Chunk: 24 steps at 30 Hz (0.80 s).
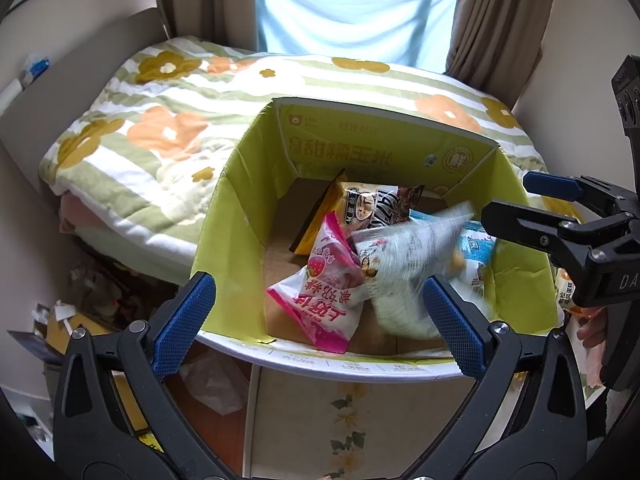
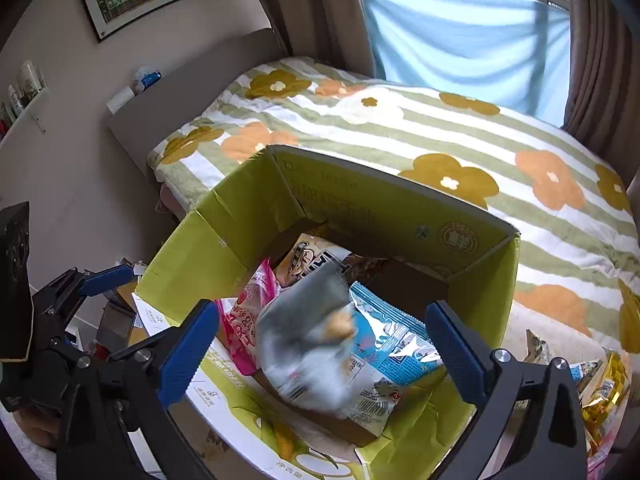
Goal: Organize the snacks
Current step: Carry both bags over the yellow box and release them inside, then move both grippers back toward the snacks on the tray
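Note:
A green cardboard box [image 1: 240, 208] [image 2: 400, 216] stands open at the bed's edge. Inside lie a pink strawberry snack bag [image 1: 324, 296] [image 2: 248, 312], a blue-and-white bag [image 2: 392, 344] [image 1: 476, 248], a yellow and dark packet [image 1: 360, 208] [image 2: 312, 256], and a pale bag [image 1: 416, 264] [image 2: 308, 340], motion-blurred, free of both grippers, between my right gripper's fingers in view. My left gripper [image 1: 316, 328] is open and empty over the box's near rim; it also shows in the right wrist view [image 2: 108, 280]. My right gripper [image 2: 320, 356] is open above the box and shows in the left wrist view [image 1: 516, 200].
The box rests against a bed with a green-striped flowered quilt [image 2: 440, 140]. More snack packets, some gold [image 2: 600, 392], lie to the right of the box. Clutter and paper lie on the floor [image 1: 100, 292] to the left. Curtains and a window stand behind the bed.

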Tool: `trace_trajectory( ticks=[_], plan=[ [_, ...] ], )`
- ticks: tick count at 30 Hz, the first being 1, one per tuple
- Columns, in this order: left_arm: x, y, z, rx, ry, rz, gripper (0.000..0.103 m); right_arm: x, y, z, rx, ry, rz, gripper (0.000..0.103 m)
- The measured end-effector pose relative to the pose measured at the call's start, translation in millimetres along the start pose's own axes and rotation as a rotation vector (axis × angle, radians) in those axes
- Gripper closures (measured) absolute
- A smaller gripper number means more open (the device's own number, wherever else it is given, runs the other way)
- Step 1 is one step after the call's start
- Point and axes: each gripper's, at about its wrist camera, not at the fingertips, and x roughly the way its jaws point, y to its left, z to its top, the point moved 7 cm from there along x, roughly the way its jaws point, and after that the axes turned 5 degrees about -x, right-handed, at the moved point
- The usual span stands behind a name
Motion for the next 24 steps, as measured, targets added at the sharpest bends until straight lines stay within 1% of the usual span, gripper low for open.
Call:
trace_trajectory(
  ticks=[7, 16, 19, 21, 24],
  plan=[
    [-5.5, -3.1, 0.8, 0.02, -0.001, -0.01, 0.0, -3.1, 1.9, -12.0, 0.023, 0.019, -0.008, 0.001],
    [-23.5, -7.9, -1.1, 0.018, -0.009, -0.041, 0.0, -27.6, 12.0, -19.8, 0.071, 0.003, -0.005, 0.001],
    [-31.3, -11.0, -1.5, 0.023, -0.016, -0.058, 0.0, -37.7, 15.3, -25.0, 0.078, -0.011, -0.02, 0.001],
    [-36.3, -16.0, -1.3, 0.033, -0.019, -0.069, 0.0, -47.1, 15.4, -28.0, 0.08, -0.018, -0.045, 0.001],
    [-41.5, -26.8, -0.7, 0.047, -0.036, -0.118, 0.0, -65.3, 9.8, -32.2, 0.086, -0.038, -0.094, 0.001]
  ],
)
